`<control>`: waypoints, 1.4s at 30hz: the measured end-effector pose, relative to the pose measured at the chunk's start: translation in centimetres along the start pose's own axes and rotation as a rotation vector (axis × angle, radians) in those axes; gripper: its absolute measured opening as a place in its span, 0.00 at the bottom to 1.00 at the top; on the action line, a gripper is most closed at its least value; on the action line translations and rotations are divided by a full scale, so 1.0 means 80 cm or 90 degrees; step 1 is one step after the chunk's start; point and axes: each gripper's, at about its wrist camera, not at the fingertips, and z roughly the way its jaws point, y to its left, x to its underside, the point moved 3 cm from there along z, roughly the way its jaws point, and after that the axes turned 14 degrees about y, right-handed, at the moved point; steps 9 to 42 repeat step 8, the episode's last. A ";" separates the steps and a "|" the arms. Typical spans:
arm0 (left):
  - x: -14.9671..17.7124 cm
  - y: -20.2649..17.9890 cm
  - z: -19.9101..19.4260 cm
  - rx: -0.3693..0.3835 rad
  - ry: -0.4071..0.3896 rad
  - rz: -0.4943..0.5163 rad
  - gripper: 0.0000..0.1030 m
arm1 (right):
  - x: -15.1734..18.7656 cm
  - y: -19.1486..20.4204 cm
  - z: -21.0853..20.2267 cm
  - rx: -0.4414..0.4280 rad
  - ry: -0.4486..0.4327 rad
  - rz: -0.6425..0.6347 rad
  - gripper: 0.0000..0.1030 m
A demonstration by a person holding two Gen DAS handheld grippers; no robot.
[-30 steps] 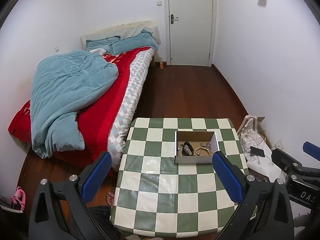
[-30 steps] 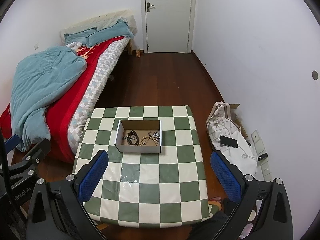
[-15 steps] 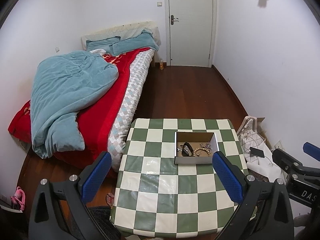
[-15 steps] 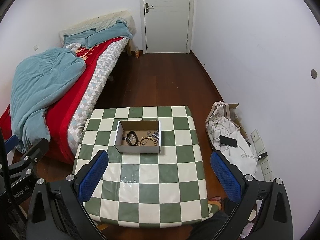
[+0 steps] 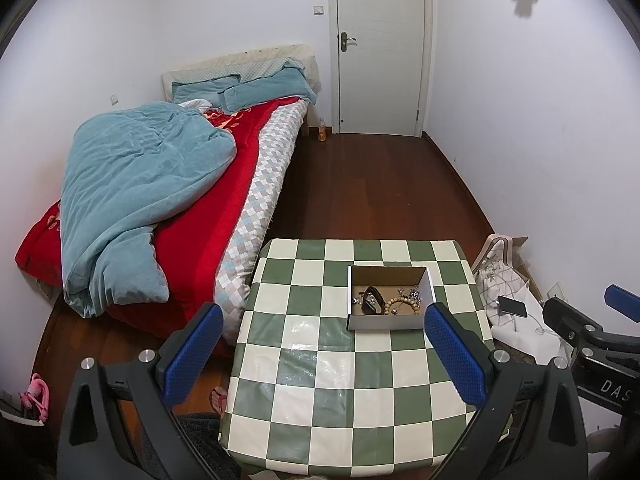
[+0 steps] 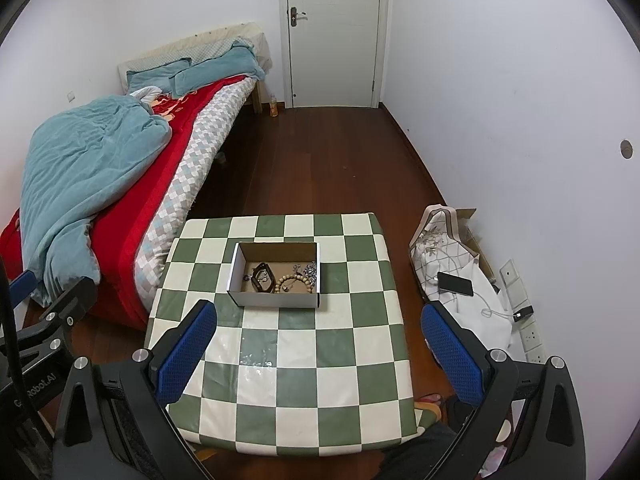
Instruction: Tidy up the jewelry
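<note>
A small open cardboard box (image 5: 390,322) (image 6: 276,299) stands on the green-and-white checkered table (image 5: 320,392) (image 6: 288,376). Inside lie a black band (image 5: 372,300) (image 6: 262,276), a wooden bead bracelet (image 5: 402,304) (image 6: 294,282) and silvery chain pieces (image 5: 414,292) (image 6: 310,270). My left gripper (image 5: 324,354) hangs open well above the table's near half, nothing between its blue pads. My right gripper (image 6: 318,350) is likewise open and empty, high over the table and short of the box. Each gripper shows at the edge of the other's view.
A bed (image 5: 168,184) with a teal blanket and red cover flanks the table on the left. White bags with a phone (image 6: 454,284) lie on the floor to the right, by wall sockets. Dark wooden floor runs to a shut white door (image 5: 380,48).
Both views have crept slightly back and up, so the table and box sit a touch lower and farther. Both grippers stay open and empty.
</note>
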 end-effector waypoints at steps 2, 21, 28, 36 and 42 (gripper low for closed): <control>0.000 0.000 0.000 0.000 0.000 0.000 1.00 | 0.000 0.001 0.000 0.002 -0.001 0.000 1.00; -0.001 -0.003 -0.004 0.002 -0.010 0.001 1.00 | -0.001 0.000 0.000 0.000 0.000 0.000 1.00; -0.001 -0.003 -0.004 0.002 -0.010 0.001 1.00 | -0.001 0.000 0.000 0.000 0.000 0.000 1.00; -0.001 -0.003 -0.004 0.002 -0.010 0.001 1.00 | -0.001 0.000 0.000 0.000 0.000 0.000 1.00; -0.001 -0.003 -0.004 0.002 -0.010 0.001 1.00 | -0.001 0.000 0.000 0.000 0.000 0.000 1.00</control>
